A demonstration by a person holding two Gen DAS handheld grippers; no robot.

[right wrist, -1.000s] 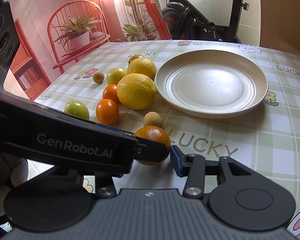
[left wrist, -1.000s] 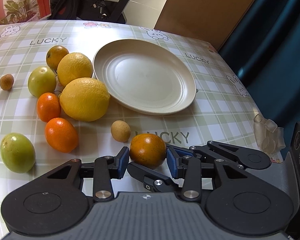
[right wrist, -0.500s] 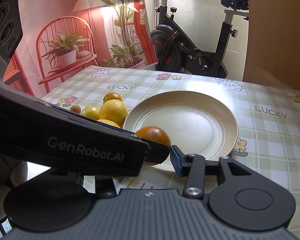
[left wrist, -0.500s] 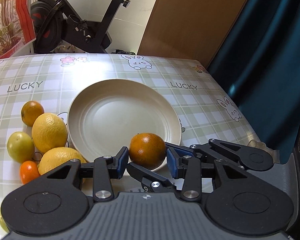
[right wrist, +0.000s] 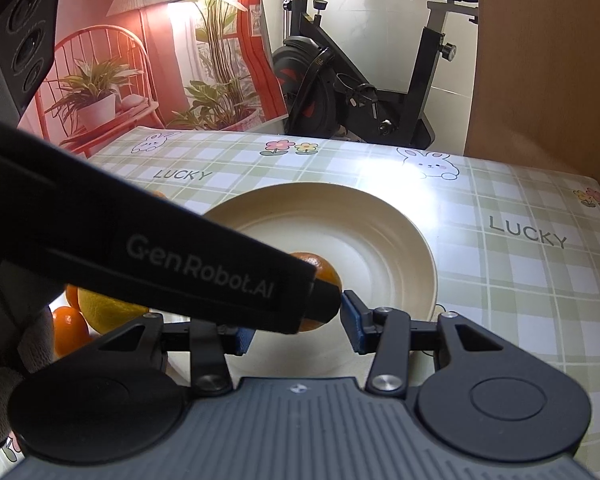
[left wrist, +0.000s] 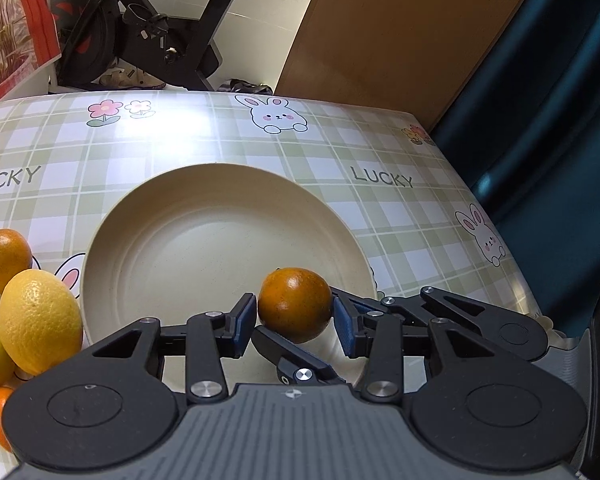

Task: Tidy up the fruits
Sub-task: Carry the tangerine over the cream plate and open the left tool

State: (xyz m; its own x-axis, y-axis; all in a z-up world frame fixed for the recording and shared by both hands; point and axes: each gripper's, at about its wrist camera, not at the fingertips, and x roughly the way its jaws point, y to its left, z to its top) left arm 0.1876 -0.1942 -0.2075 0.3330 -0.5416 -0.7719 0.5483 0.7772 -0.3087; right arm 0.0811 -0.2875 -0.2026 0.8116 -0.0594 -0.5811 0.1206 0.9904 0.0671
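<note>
Both the left gripper (left wrist: 295, 319) and right gripper (right wrist: 296, 326) are clamped on 1 orange (left wrist: 295, 303), above the near rim of the plate (left wrist: 204, 248).

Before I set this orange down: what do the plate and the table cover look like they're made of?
Plate: cream, matte, with molded concentric rings and soft highlights; likely plastic or a fibre composite rather than glazed ceramic, though the look leaves that open. Table cover: printed checks, rabbits and "LUCKY", with a strong glare patch; probably glossy vinyl or oilcloth.
</note>
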